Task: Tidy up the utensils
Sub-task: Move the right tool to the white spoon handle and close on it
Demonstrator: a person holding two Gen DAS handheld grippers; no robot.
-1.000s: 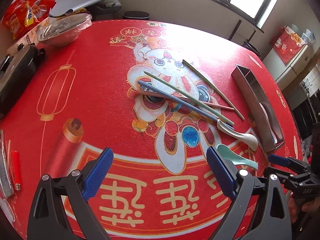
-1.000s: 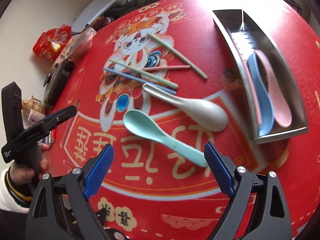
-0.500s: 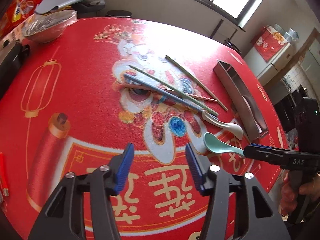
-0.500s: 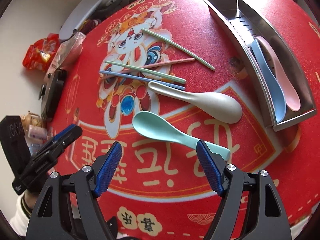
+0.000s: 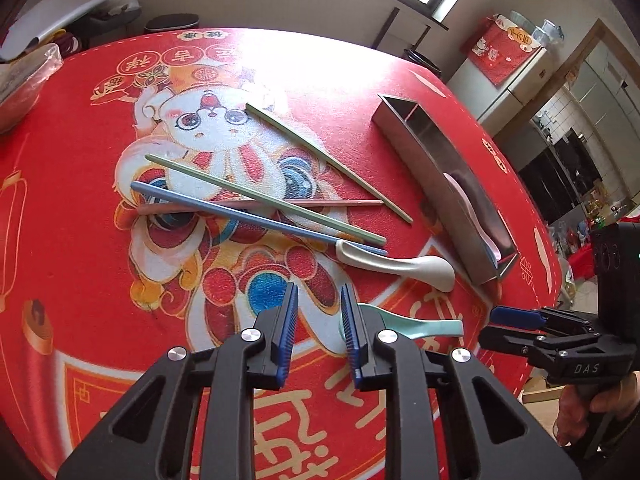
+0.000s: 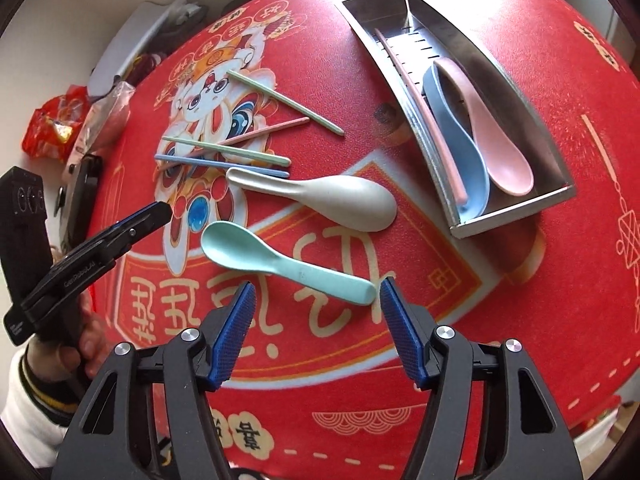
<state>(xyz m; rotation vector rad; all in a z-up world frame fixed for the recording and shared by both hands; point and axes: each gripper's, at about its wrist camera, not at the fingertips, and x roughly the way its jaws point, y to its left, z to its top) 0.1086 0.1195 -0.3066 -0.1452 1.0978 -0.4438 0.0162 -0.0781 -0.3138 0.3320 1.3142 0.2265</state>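
Note:
A mint green spoon lies on the red mat, its handle end just ahead of my right gripper, which is open and empty. A white spoon lies behind it, beside green, blue and pink chopsticks. The steel tray holds a blue spoon, a pink spoon and a pink chopstick. My left gripper is nearly closed, a narrow gap between the pads, empty, above the mat left of the mint spoon. The tray sits at right in the left wrist view.
At the mat's far left edge are a red snack bag, a plastic-wrapped bowl and a black device. A grey flat object lies at the back. A cabinet and window stand beyond the table.
My left gripper has closed from wide open to a narrow gap and moved forward toward the utensils. My right gripper has moved closer to the mint spoon's handle and narrowed a little.

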